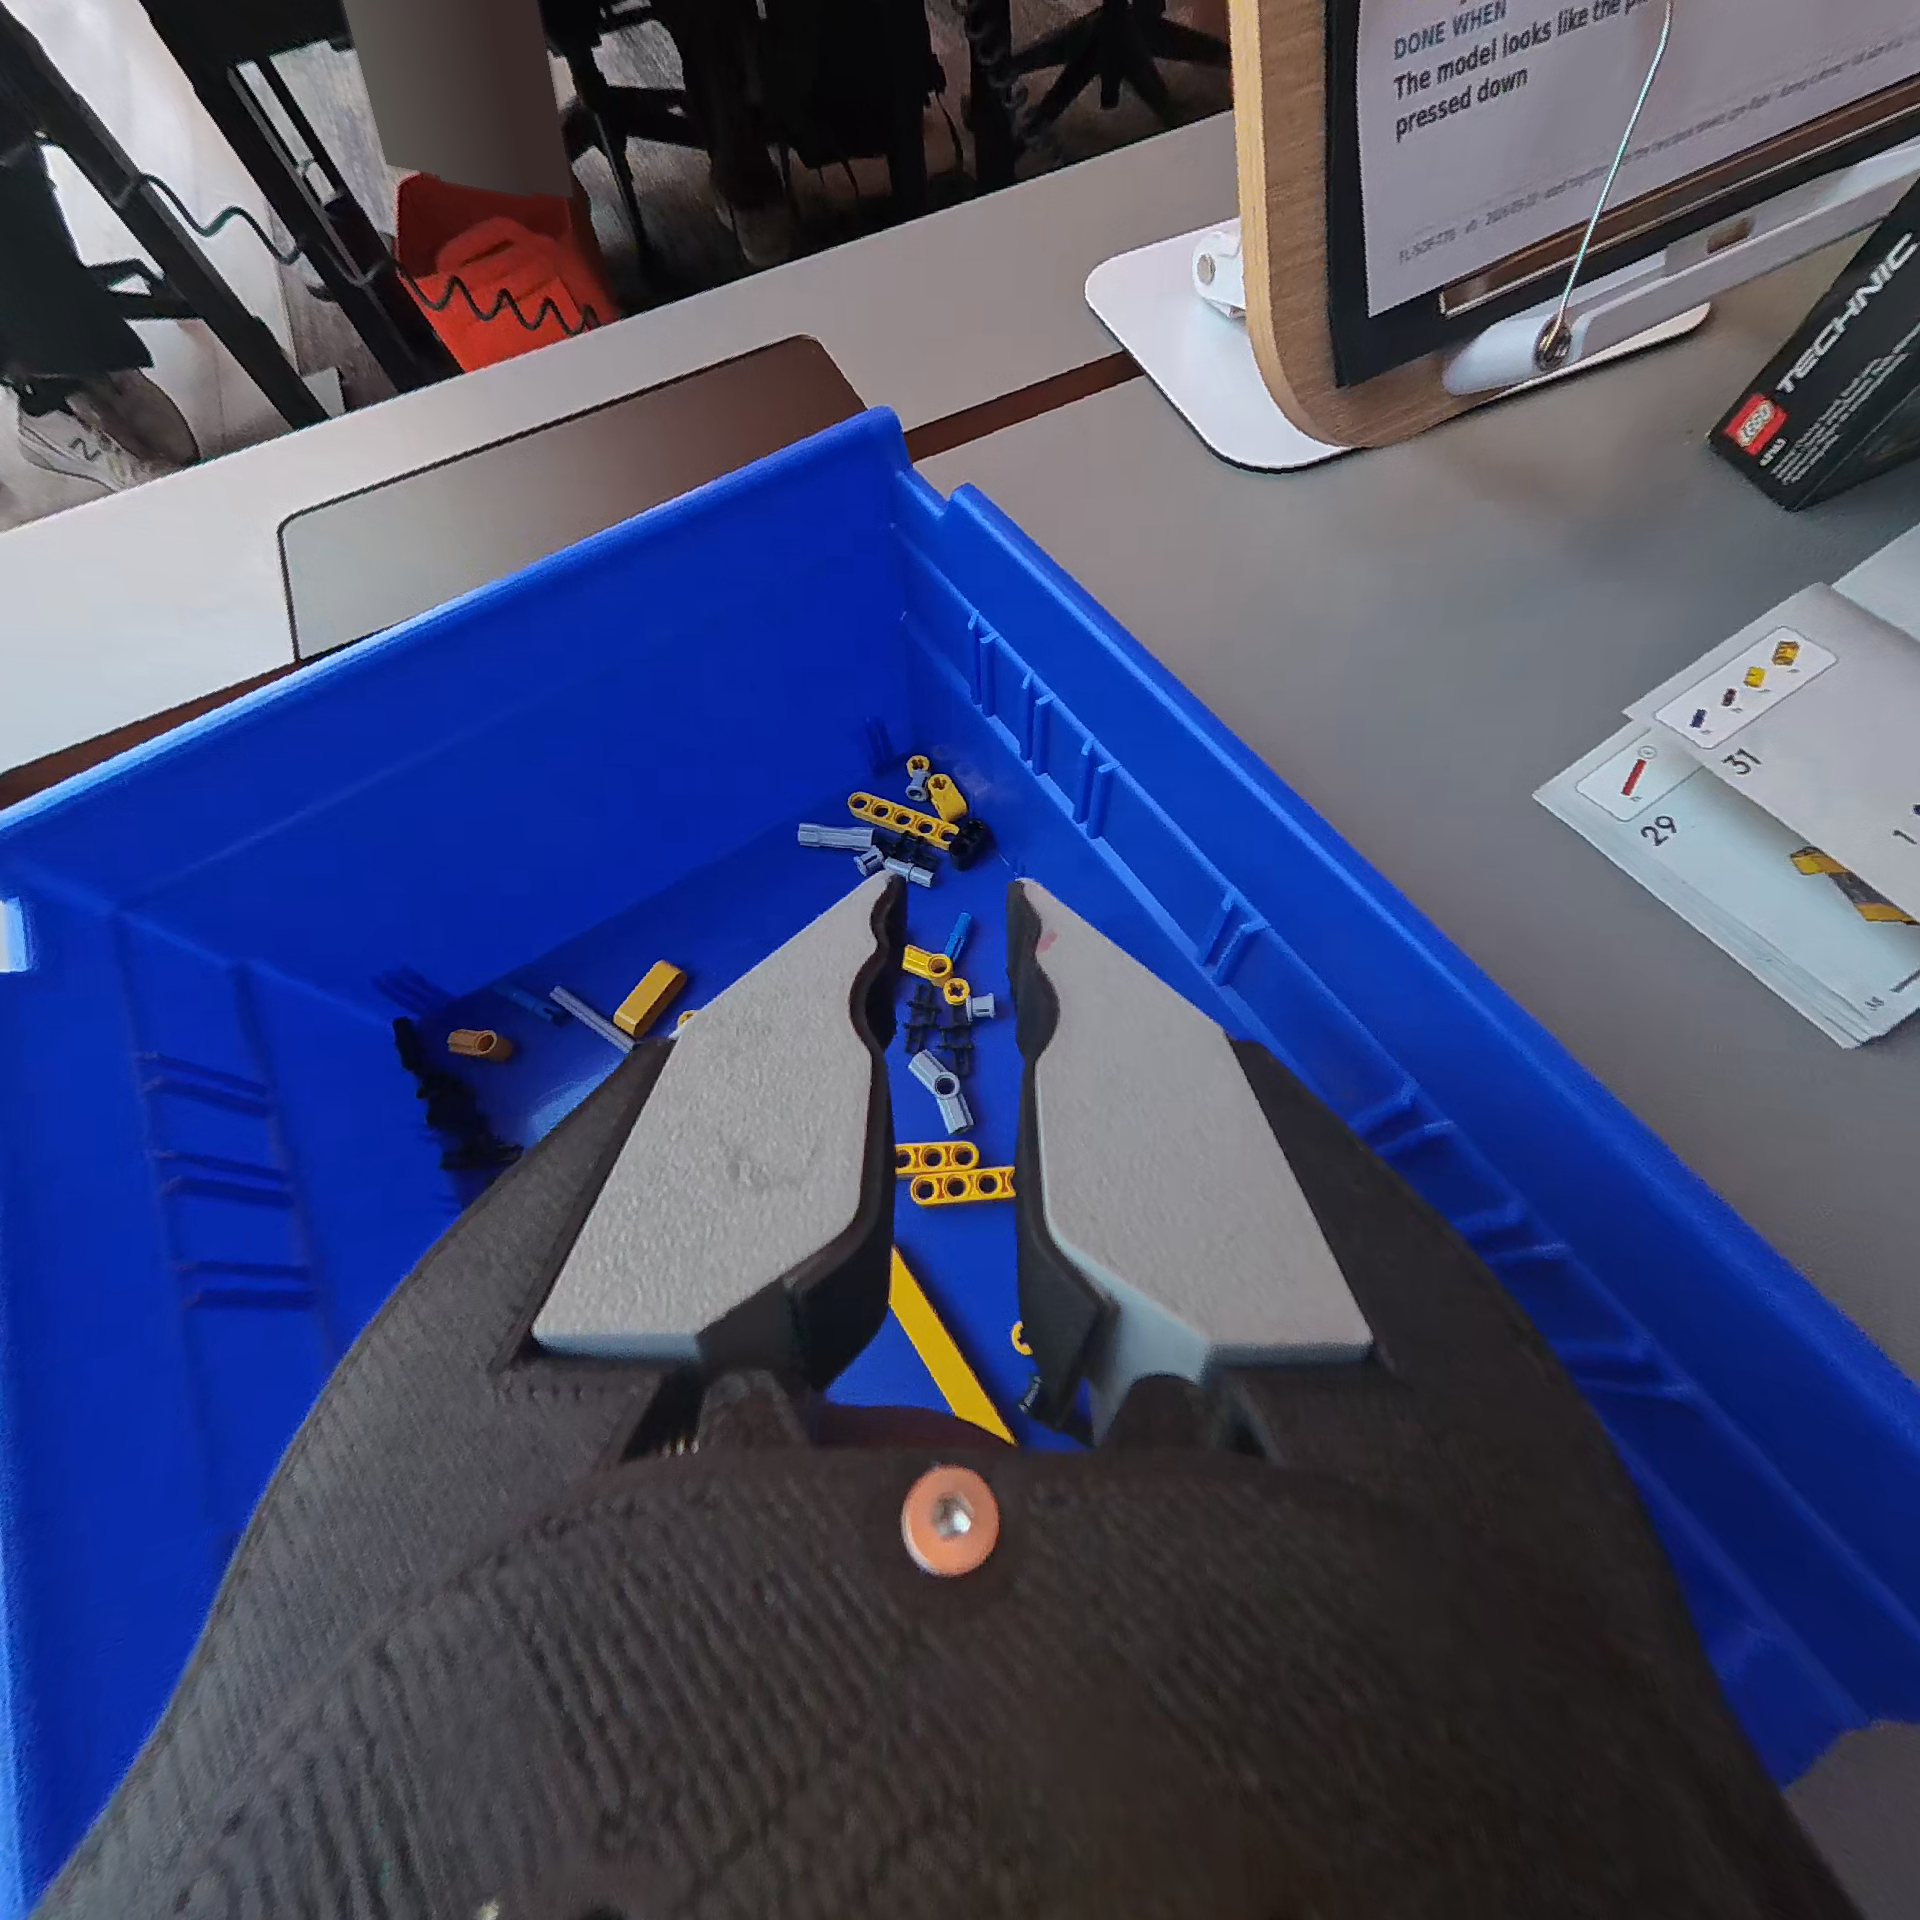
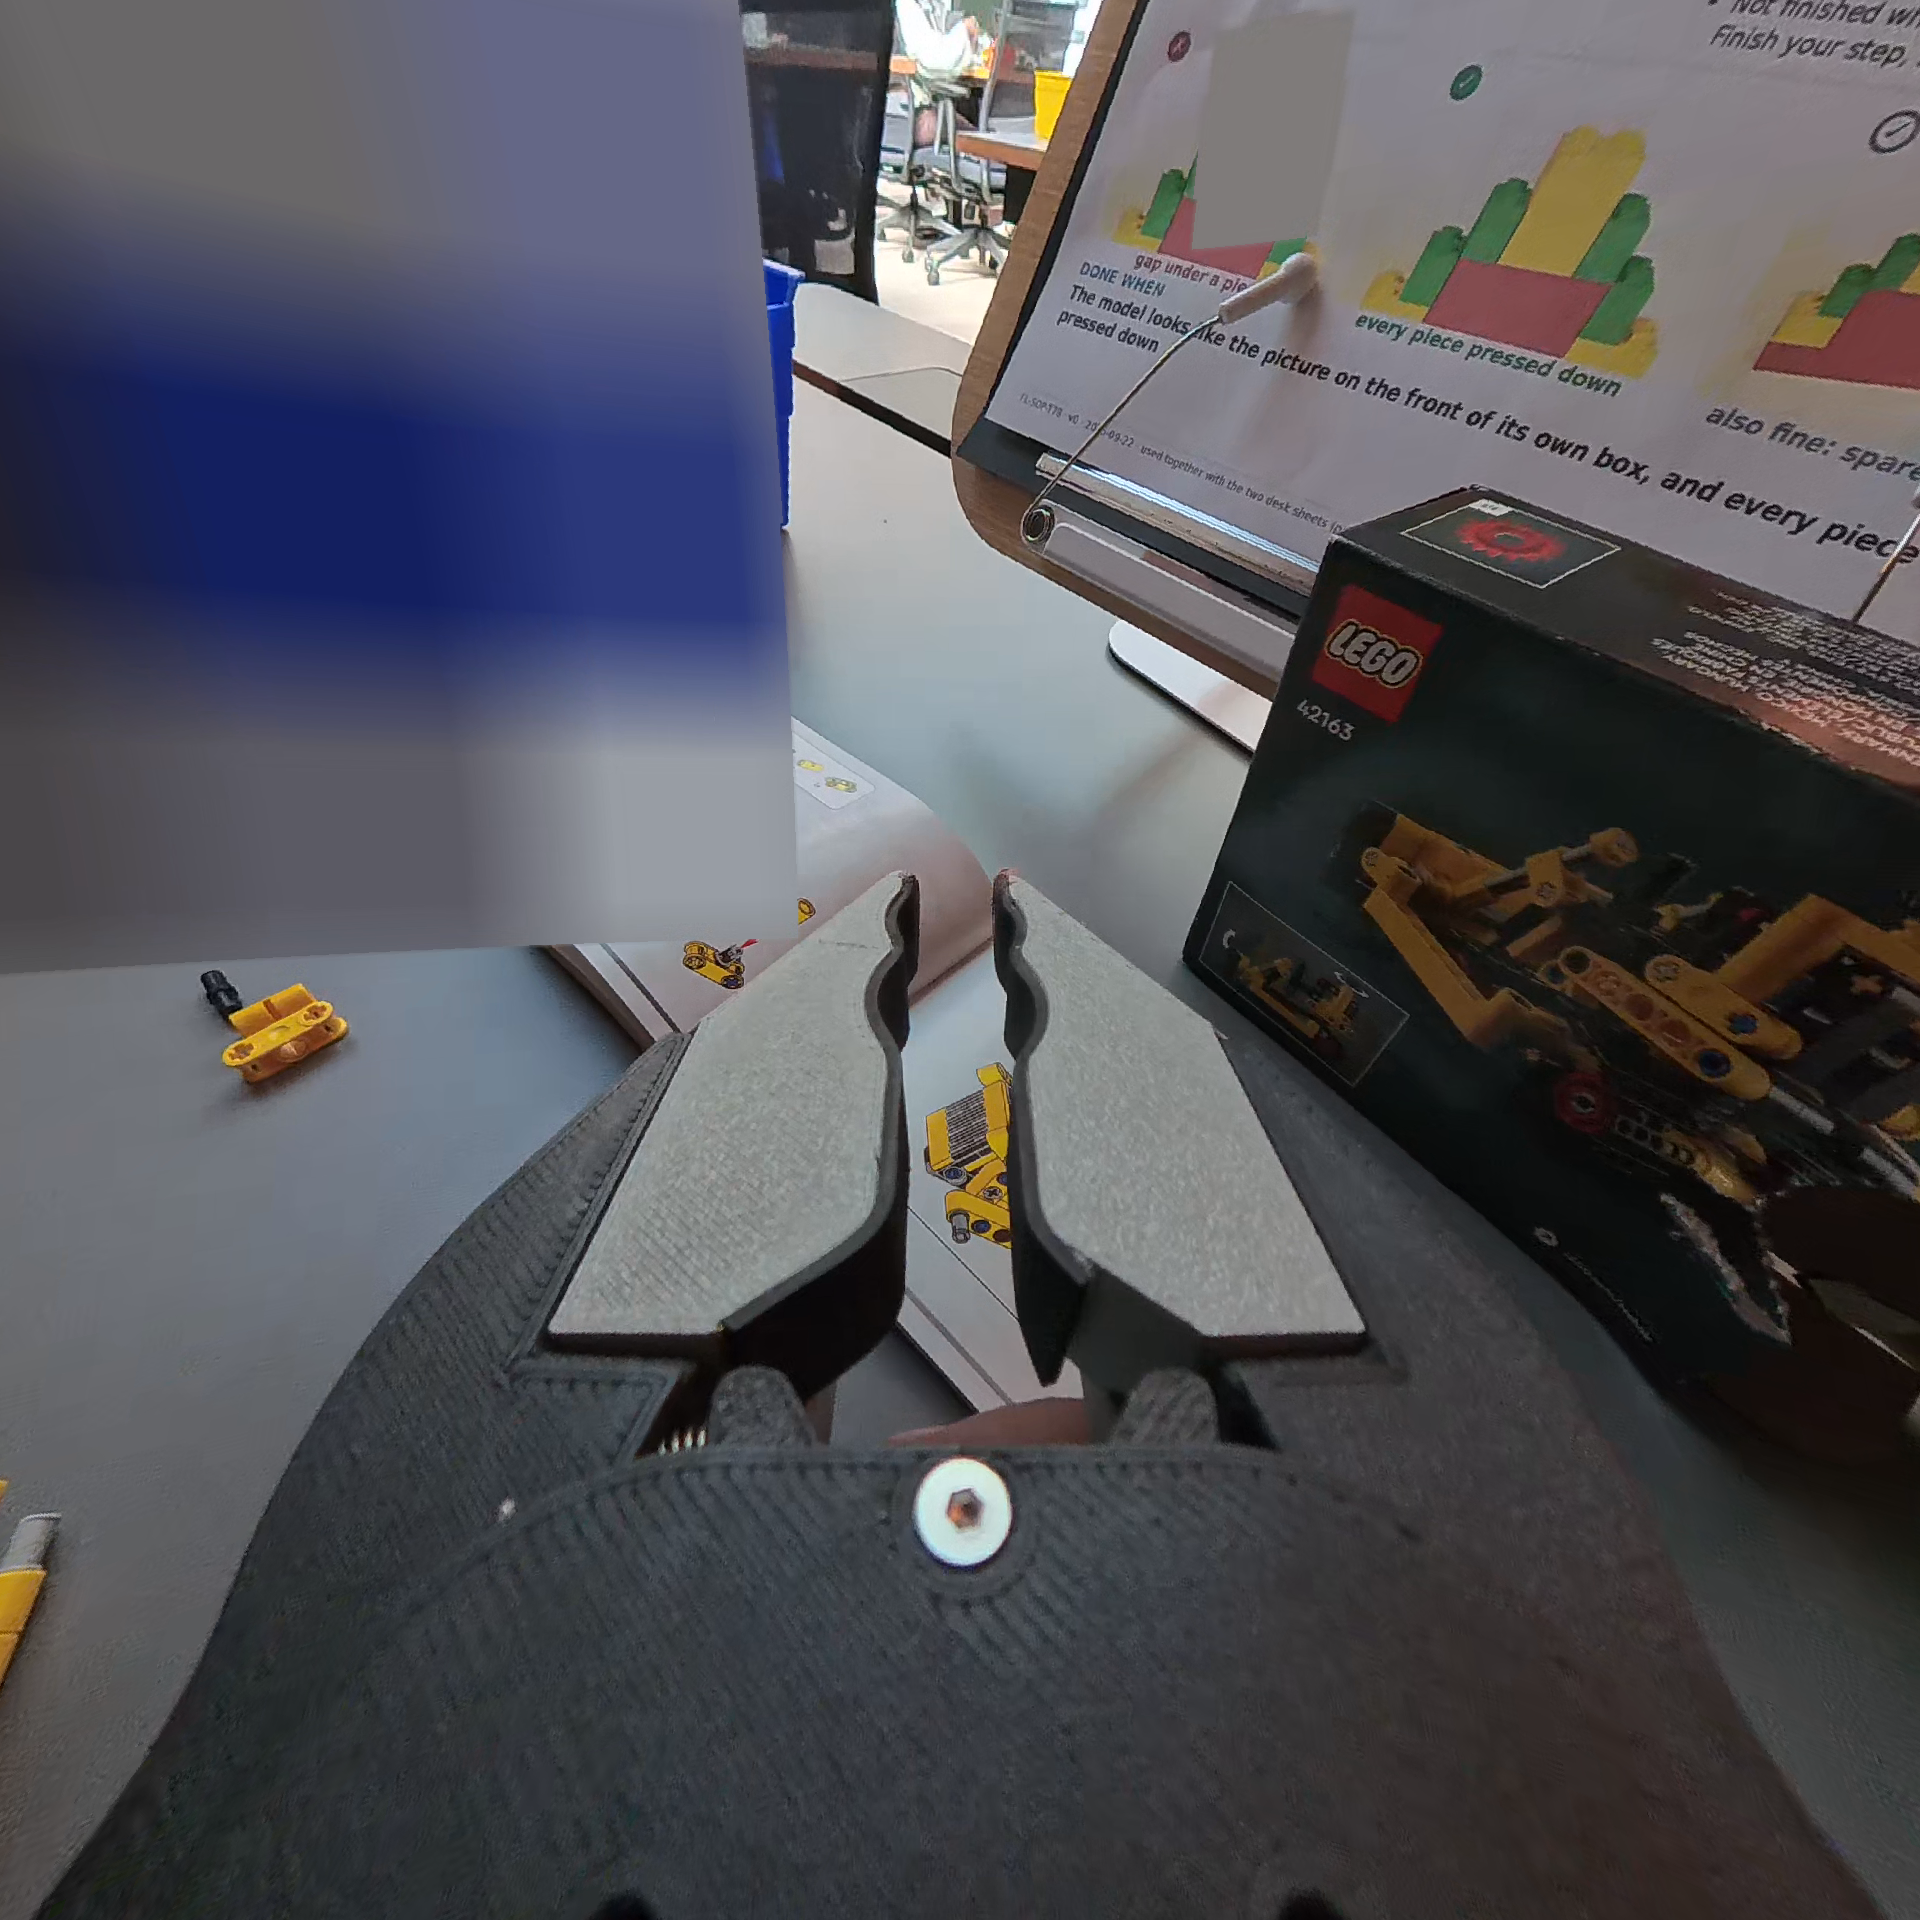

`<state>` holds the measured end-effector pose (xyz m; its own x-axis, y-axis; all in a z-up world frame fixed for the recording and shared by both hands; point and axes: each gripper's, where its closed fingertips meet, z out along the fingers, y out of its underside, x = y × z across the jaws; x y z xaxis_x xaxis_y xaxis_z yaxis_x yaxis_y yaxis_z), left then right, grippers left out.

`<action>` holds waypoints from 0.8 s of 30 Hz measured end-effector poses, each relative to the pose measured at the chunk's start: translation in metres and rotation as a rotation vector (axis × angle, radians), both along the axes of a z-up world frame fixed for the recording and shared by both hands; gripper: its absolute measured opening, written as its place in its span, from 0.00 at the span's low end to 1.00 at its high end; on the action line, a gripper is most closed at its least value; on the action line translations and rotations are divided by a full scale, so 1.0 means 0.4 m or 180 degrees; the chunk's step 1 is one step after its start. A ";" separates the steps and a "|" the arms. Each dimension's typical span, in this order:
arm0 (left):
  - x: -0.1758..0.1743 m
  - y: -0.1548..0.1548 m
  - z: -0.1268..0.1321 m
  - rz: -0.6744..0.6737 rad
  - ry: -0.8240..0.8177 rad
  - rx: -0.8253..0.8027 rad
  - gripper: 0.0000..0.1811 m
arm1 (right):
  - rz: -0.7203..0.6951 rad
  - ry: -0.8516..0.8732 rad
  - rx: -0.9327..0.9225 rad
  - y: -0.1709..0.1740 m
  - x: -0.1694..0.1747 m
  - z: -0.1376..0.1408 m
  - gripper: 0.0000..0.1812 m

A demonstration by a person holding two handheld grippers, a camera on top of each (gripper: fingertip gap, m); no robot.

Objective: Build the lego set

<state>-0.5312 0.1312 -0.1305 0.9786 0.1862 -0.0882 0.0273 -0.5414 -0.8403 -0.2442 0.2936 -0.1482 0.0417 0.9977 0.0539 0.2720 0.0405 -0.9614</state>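
A blue bin (image 1: 665, 665) holds loose lego pieces: yellow beams (image 1: 951, 1172), grey connectors (image 1: 943, 1089), black pins (image 1: 940, 1023) and a far cluster (image 1: 909, 826). My left gripper (image 1: 956, 883) hangs over the bin, open and empty, its tips above the pieces. My right gripper (image 2: 954, 881) is open and empty above the open instruction booklet (image 2: 966, 1153) on the grey table. A small yellow sub-assembly with a black pin (image 2: 278, 1029) lies on the table to the right gripper's left. More yellow and grey pieces (image 2: 21, 1590) show at that view's left edge.
The black lego box (image 2: 1558, 935) stands right of the right gripper; it also shows in the left wrist view (image 1: 1839, 384). A wooden stand with a printed sheet (image 2: 1455, 312) is behind it. Booklet pages (image 1: 1756, 831) lie right of the bin. A blurred patch covers the right view's upper left. My hands' fingertips stand some 35 cm from each other.
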 end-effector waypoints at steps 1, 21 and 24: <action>0.000 0.000 0.001 0.0001 -0.0011 0.0005 0.09 | 0.0000 -0.0001 -0.0001 0.000 0.000 0.000 0.06; -0.026 0.026 -0.100 -0.0184 -0.0321 -0.0645 0.05 | -0.0126 -0.0045 0.0049 0.009 -0.001 -0.005 0.06; -0.017 0.047 -0.115 -0.0327 -0.0439 -0.0771 0.05 | -0.0139 -0.0075 0.0093 0.005 0.001 -0.008 0.06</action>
<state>-0.5379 0.1502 -0.1765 0.9970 0.0753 0.0172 0.0670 -0.7316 -0.6784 -0.2438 0.2958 -0.1512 0.0837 0.9929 0.0844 0.2967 0.0560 -0.9533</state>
